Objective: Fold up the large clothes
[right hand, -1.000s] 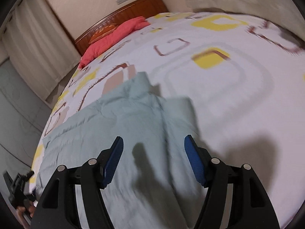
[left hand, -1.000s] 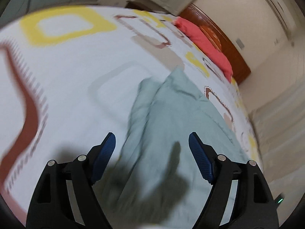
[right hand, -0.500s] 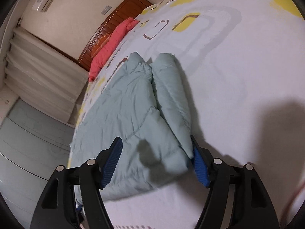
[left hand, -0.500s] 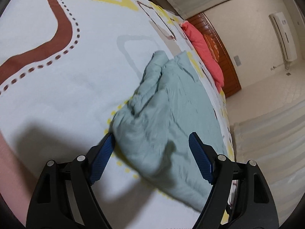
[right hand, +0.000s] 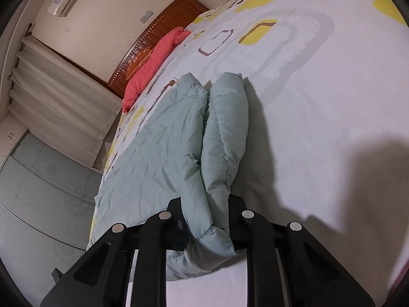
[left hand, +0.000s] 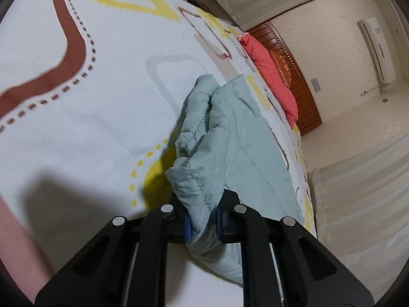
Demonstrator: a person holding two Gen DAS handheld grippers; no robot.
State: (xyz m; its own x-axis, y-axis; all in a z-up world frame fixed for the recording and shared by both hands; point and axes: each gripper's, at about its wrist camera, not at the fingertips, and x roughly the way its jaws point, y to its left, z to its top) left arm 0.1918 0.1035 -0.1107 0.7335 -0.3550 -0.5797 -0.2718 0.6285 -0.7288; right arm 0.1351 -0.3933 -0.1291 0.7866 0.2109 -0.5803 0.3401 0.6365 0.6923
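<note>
Both sets of jaws have just closed: the left gripper (left hand: 202, 223) and right gripper (right hand: 208, 226) each pinch a near corner of the pale green quilted garment (right hand: 158, 148), ready to lift and fold. It lies on the patterned bed (right hand: 319, 117), stretching toward the red pillow (left hand: 271, 64).

The pale green garment (left hand: 237, 138) is soft, puffy quilted cloth with stitched seams, matt and wrinkled. The bedsheet (left hand: 84, 117) is smooth matt printed cloth. The headboard (right hand: 176, 15) is glossy reddish wood. The left gripper (left hand: 202, 222) looks matt black plastic with shiny metal pins.
</note>
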